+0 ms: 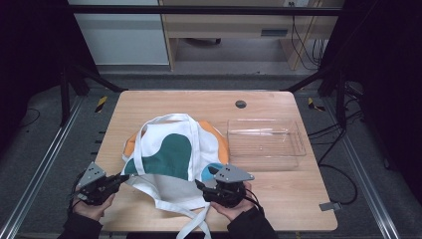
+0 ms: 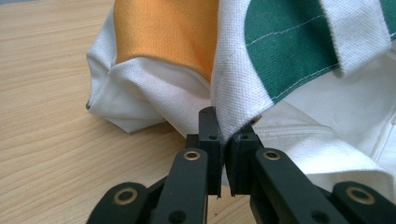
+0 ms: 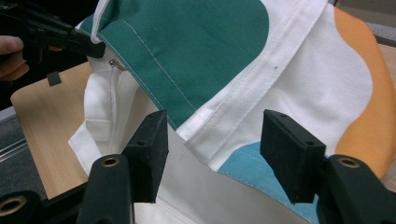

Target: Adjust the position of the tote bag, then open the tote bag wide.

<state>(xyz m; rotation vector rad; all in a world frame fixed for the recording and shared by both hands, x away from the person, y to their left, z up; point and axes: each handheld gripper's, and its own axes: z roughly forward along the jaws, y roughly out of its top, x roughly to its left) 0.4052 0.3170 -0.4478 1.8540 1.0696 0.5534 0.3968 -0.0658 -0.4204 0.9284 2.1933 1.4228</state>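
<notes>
Left fingers pinch tote bag edge.

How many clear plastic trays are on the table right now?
1. The clear tray sits on the right half of the table, just right of the tote bag. Another could be hidden under the bag.

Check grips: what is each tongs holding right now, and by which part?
Left tongs are shut on the tote bag, pinching its top edge at the near left corner. Right tongs are open at the opposite corner, holding nothing.
</notes>
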